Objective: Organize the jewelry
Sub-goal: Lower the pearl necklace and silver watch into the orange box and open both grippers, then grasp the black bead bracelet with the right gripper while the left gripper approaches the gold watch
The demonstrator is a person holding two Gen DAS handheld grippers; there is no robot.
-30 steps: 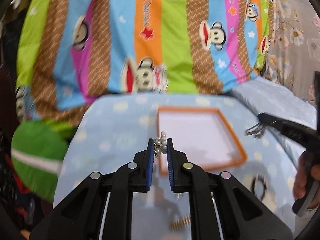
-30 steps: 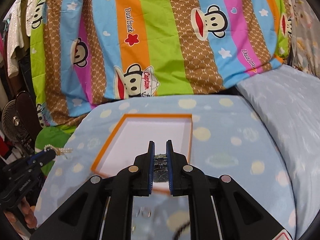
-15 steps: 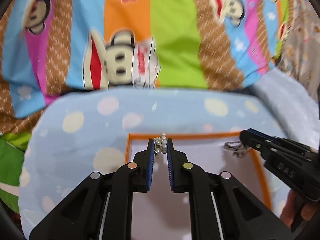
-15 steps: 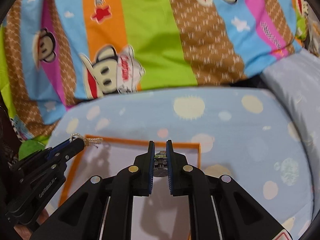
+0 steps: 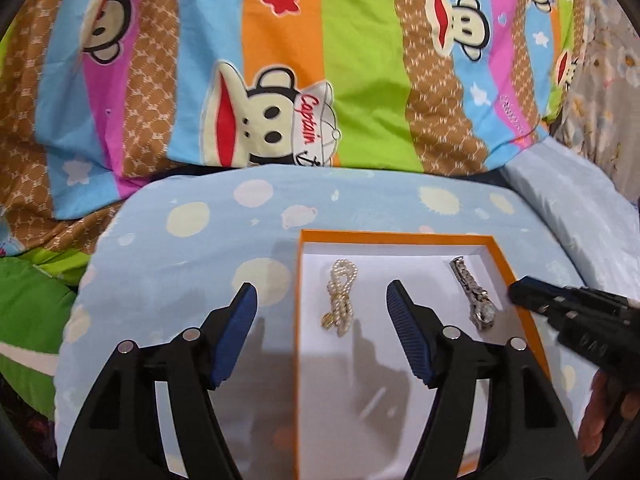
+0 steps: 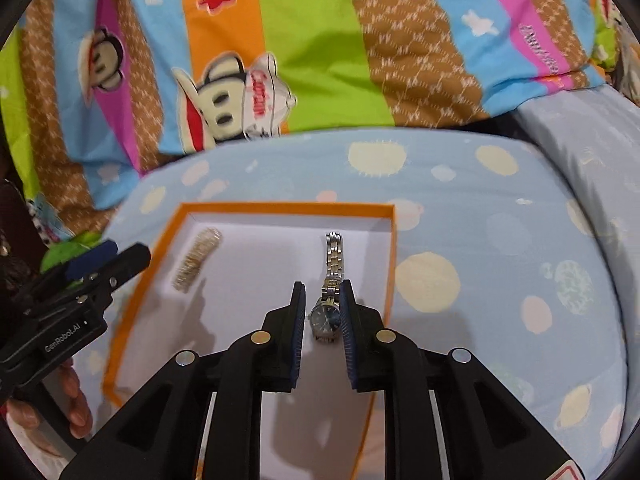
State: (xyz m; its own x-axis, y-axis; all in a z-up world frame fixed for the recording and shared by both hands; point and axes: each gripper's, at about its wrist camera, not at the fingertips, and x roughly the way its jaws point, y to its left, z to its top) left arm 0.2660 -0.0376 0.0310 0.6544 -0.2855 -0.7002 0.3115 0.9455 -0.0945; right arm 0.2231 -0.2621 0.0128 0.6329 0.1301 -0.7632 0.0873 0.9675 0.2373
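Observation:
An orange-rimmed white tray lies on the blue spotted cushion. A pearl bracelet lies in the tray's left half; it also shows in the right wrist view. A silver watch lies in the right half. My left gripper is wide open above the bracelet, its jaws on either side. My right gripper is partly open, with its jaws around the watch, which rests on the tray.
The blue spotted cushion bears the tray. A striped monkey-print quilt rises behind it. A second pale blue cushion lies at the right. A green object is at the far left.
Both grippers have opened. The pearl bracelet and the watch, held a moment ago, now lie in the tray.

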